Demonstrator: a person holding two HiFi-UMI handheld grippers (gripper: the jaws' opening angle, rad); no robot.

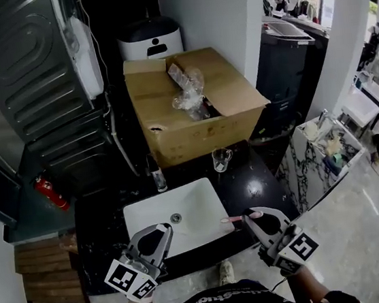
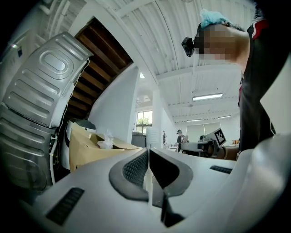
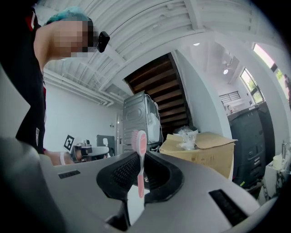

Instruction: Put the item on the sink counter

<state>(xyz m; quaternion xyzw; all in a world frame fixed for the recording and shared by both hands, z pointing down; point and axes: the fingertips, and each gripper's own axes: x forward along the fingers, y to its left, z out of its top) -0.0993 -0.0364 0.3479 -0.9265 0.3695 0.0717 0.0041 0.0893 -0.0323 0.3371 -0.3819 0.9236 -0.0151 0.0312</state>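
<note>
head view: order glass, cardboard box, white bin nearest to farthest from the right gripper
1. glass, on the counter ahead of the right gripper
2. cardboard box, behind the glass
3. white bin, behind the box, at the back

A pink toothbrush (image 3: 141,142) sits clamped in the right gripper (image 1: 250,218).

The table (image 1: 249,188) is a glossy black slab across the middle of the head view; a white rectangular basin (image 1: 196,205) is sunk into it, with a drain (image 1: 176,218) near its middle; a clear glass cup (image 1: 221,158) stands upright just above the basin's upper right corner; a small bottle (image 1: 156,175) stands by its upper left corner; a brown cardboard box (image 1: 193,123) sits along the table's far edge, on it or just behind it, I cannot tell which.
</note>
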